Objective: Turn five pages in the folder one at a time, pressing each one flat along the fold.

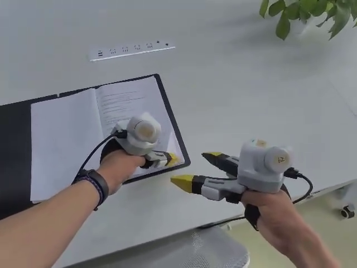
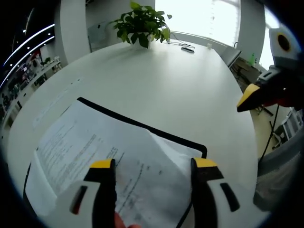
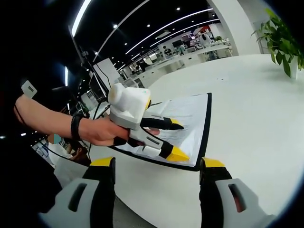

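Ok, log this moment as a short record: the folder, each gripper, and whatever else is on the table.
folder: lying open on the white table, printed right page facing up
left gripper: jaws open, over the right page's lower corner; contact unclear
right gripper: jaws open, over bare table to the right of the folder, holding nothing
other items: power strip beyond the folder; potted plant at the far right
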Motion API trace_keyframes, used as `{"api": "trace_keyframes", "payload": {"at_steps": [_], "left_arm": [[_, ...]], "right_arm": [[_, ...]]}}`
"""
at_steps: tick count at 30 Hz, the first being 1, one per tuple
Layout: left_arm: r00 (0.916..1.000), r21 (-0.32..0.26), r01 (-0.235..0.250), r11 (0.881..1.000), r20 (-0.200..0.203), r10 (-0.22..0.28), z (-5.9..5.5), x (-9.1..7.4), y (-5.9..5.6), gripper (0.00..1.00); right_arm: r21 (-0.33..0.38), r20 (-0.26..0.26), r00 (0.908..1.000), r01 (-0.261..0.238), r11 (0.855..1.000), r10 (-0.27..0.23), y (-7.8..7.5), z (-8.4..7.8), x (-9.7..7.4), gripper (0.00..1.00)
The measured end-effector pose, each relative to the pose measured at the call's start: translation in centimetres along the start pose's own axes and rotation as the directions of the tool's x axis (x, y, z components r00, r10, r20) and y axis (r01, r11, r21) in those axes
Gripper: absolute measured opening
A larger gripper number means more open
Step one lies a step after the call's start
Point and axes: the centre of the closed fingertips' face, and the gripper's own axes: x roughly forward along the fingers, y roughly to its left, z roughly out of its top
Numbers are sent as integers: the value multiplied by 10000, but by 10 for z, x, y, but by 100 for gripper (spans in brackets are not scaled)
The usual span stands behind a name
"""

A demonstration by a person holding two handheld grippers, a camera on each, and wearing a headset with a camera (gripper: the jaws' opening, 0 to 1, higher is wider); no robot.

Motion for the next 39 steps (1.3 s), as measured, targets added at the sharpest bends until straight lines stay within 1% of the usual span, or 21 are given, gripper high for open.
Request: {"api": "trace_keyframes", "payload": {"at_steps": [4,7,10,12,14,18,24,25,27,29,30,35,39], "left_arm": [[9999,-6,27,10000,130,-27,0,-1,0,63],[9999,-11,48,10000,146,-48,0,-1,0,62],[9998,-31,59,10000,170,-58,0,-1,1,62],[9997,-74,76,9999,238,-74,0,-2,1,61],[9994,-114,101,9999,341,-98,0,-2,1,61],[9995,-110,107,9999,304,-104,1,-1,1,60],[9993,-107,98,9999,351,-94,1,-1,2,60],[9994,-108,96,9999,346,-92,1,-1,1,60],[9994,-106,98,9999,343,-94,1,-1,1,60],[9994,-112,101,9999,345,-97,2,-1,2,60],[9994,-116,101,9999,339,-97,2,-1,2,60],[9993,-144,100,9998,373,-94,2,-1,1,60],[9993,-158,100,9998,370,-94,2,-1,2,60]], "right_arm": [[-31,-95,10000,-9,10000,9,-2,-1,2,71],[58,9,10000,-20,10000,20,-3,1,3,71],[197,136,9999,0,9998,-3,-8,6,4,68],[245,214,9997,67,9997,-72,-15,8,6,66],[418,355,9993,131,9990,-146,-25,11,9,64],[873,648,9976,180,9960,-237,-41,19,15,56],[1236,829,9962,182,9922,-286,-60,28,31,50],[1403,860,9959,143,9900,-266,-63,29,35,49],[1459,834,9963,97,9892,-220,-65,30,40,47],[1415,553,9982,136,9898,-216,-67,28,44,45],[1286,484,9987,101,9917,-164,-66,28,47,45],[1312,343,9994,-58,9913,13,-68,29,56,42],[1326,202,9997,-164,9910,138,-71,30,67,40]]}}
